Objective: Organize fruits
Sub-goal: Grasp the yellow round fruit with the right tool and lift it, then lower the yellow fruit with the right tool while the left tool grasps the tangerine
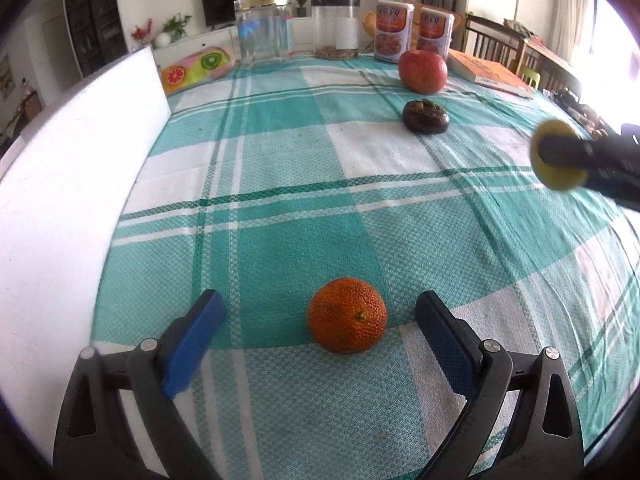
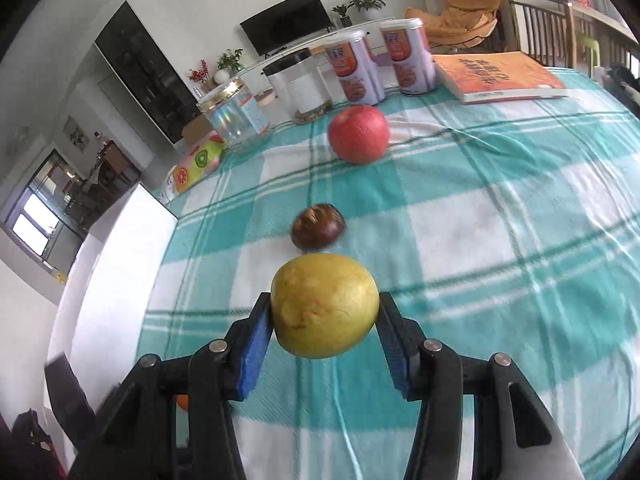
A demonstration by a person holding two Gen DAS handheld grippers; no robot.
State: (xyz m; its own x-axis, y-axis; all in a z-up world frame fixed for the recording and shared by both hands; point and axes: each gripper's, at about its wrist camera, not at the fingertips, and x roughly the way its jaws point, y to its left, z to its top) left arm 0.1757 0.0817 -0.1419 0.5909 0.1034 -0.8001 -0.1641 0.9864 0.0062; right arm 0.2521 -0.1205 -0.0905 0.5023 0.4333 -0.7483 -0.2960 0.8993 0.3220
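An orange tangerine (image 1: pixel 347 315) rests on the teal checked tablecloth (image 1: pixel 280 168) between the fingers of my left gripper (image 1: pixel 320 312), which stands open; neither blue pad touches the fruit. My right gripper (image 2: pixel 325 312) is shut on a yellow pear (image 2: pixel 325 306) and holds it above the cloth. The same yellow pear (image 1: pixel 556 160) shows at the right edge of the left wrist view, clamped in the dark right gripper. A dark brown mangosteen (image 2: pixel 318 226) (image 1: pixel 425 116) lies just beyond the pear. Farther back sits a red apple (image 2: pixel 359 134) (image 1: pixel 422 71).
A white board (image 1: pixel 80 152) runs along the table's left side. At the far edge stand a clear jar (image 1: pixel 264 28), a second jar (image 1: pixel 336 28), two printed canisters (image 1: pixel 394 30) and an orange book (image 2: pixel 496 76). A fruit-print box (image 1: pixel 196 66) lies at the far left.
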